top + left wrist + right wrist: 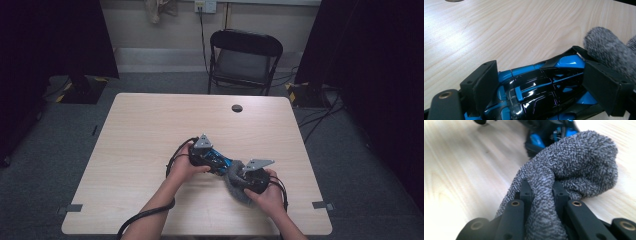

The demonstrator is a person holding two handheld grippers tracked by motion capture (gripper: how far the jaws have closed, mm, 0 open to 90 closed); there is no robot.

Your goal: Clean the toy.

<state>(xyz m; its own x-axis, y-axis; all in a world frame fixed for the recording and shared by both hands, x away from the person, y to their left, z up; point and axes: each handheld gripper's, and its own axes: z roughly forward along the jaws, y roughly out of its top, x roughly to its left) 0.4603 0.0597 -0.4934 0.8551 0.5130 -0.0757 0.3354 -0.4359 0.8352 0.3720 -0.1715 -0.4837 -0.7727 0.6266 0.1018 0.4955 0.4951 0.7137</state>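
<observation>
A glossy blue and black toy car (541,87) lies between the two black pads of my left gripper (544,85), which is shut on its sides. In the high view the left gripper (220,162) holds the car (222,162) just above the table's front half. My right gripper (541,192) is shut on a grey terry cloth (574,162), which bunches up past the fingertips. The cloth (606,50) touches the car's far end. In the high view the cloth (235,172) hangs under the right gripper (239,176).
The light wooden table (150,130) has a round cable hole (237,108) near its far edge. A black folding chair (245,60) stands behind the table. Dark curtains hang at both sides, with cables on the grey floor.
</observation>
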